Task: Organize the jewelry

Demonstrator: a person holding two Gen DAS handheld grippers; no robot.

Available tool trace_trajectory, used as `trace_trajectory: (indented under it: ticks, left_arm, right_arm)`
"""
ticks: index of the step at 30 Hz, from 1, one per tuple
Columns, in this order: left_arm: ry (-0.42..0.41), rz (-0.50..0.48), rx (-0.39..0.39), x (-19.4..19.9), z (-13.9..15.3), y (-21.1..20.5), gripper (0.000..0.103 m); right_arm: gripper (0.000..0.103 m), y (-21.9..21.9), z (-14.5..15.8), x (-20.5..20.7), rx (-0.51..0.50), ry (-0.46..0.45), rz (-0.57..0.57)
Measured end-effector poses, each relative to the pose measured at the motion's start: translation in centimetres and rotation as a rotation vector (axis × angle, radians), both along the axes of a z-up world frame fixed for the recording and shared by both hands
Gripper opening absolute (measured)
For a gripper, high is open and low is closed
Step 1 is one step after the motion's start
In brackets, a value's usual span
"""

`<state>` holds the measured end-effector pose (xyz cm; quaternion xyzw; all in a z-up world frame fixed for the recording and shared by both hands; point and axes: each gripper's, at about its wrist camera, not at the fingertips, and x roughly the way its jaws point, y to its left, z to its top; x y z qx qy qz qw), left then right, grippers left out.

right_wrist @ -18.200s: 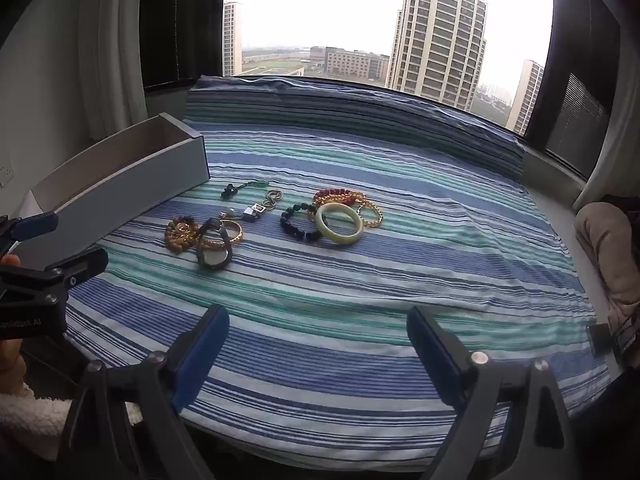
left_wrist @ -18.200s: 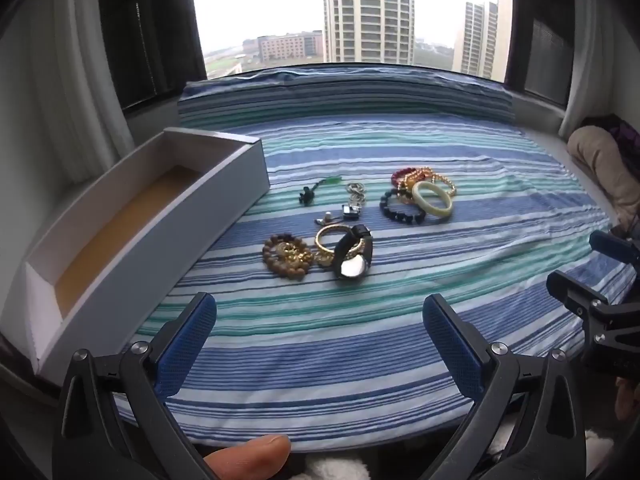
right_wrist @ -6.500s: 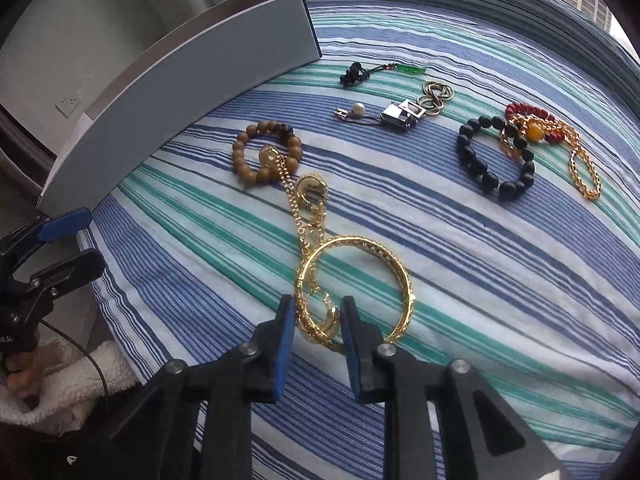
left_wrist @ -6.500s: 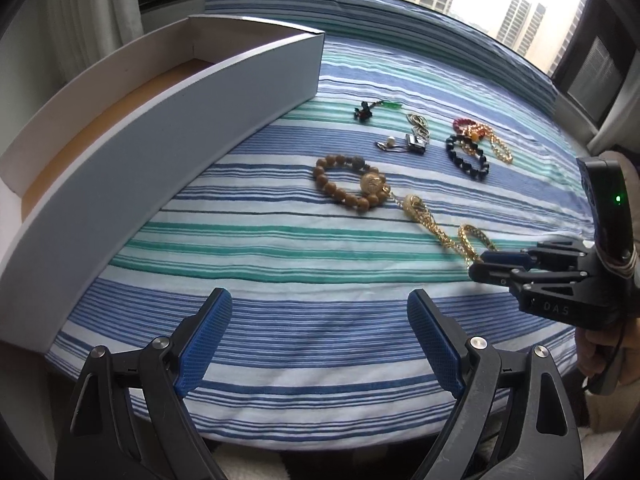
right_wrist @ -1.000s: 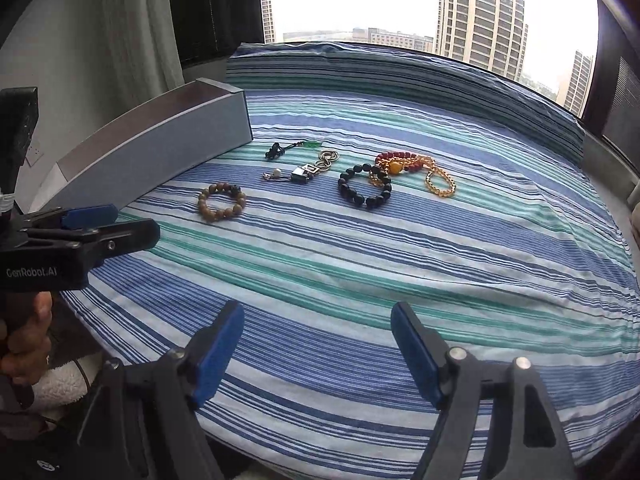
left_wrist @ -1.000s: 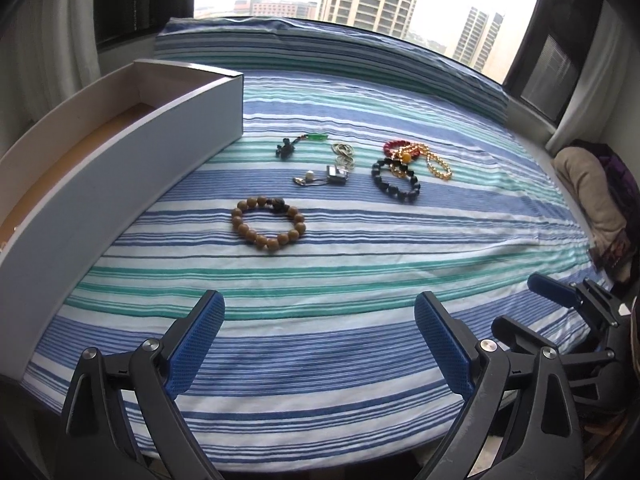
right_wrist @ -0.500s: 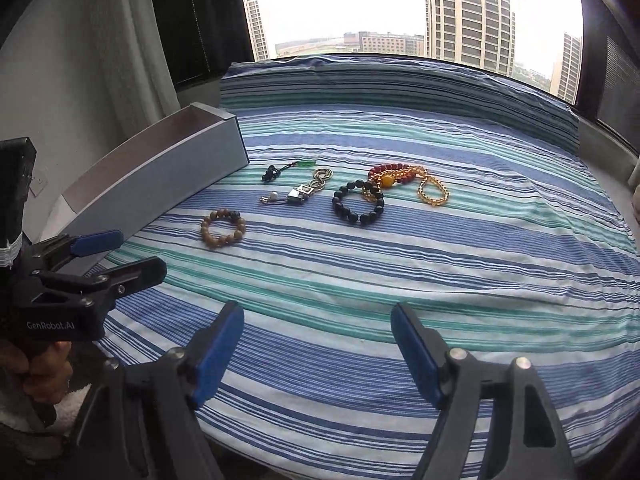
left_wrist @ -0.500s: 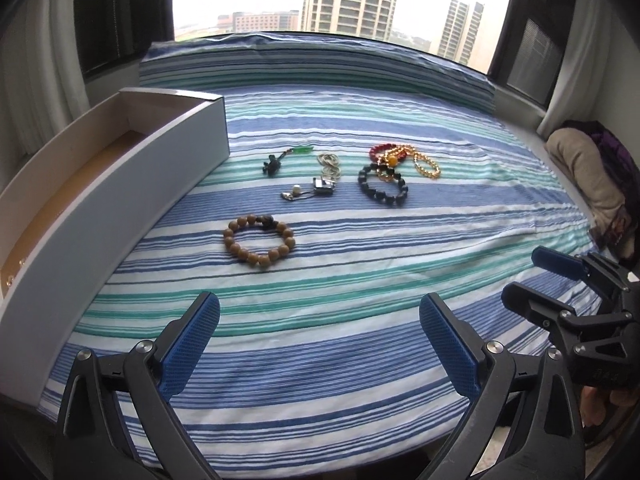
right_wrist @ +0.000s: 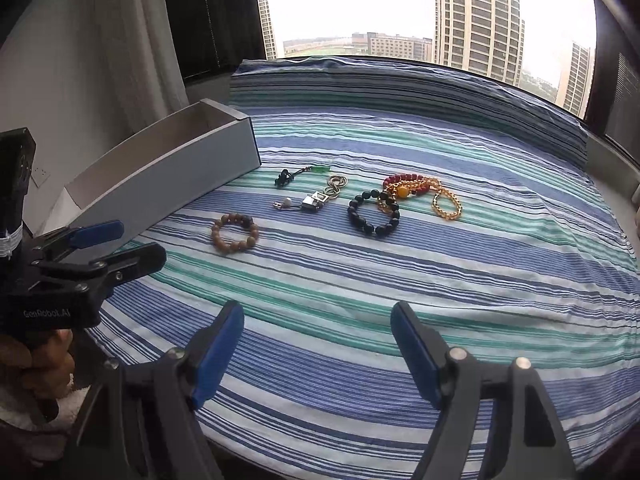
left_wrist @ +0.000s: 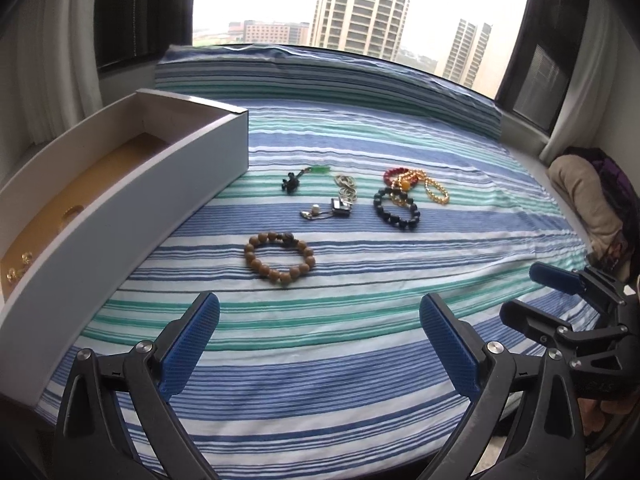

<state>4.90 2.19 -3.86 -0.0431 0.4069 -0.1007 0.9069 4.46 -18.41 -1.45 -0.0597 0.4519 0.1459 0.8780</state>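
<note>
Both grippers hang over the near edge of the striped bedspread [left_wrist: 320,360], fingers spread wide and holding nothing: the left gripper [left_wrist: 319,344] and, to its right, the right gripper [right_wrist: 318,344]. Straight ahead of the left gripper lies a wooden bead bracelet [left_wrist: 279,258]. Beyond it sit a small silver charm with a pearl [left_wrist: 328,209], a black bead bracelet [left_wrist: 397,209], a red bead bracelet [left_wrist: 394,174] and a gold chain [left_wrist: 436,191] overlapping. A long white box [left_wrist: 132,216] stands left of the left gripper, with gold pieces [left_wrist: 18,268] inside.
</note>
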Motion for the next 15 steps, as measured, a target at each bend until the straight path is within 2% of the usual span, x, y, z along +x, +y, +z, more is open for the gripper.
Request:
trace_trajectory:
  ticks: [15]
  left_arm:
    - [0.031,0.024,0.033,-0.7,-1.6,0.2,0.100]
  right_arm:
    - [0.078,0.1,-0.6,-0.1,0.027,0.010,-0.007]
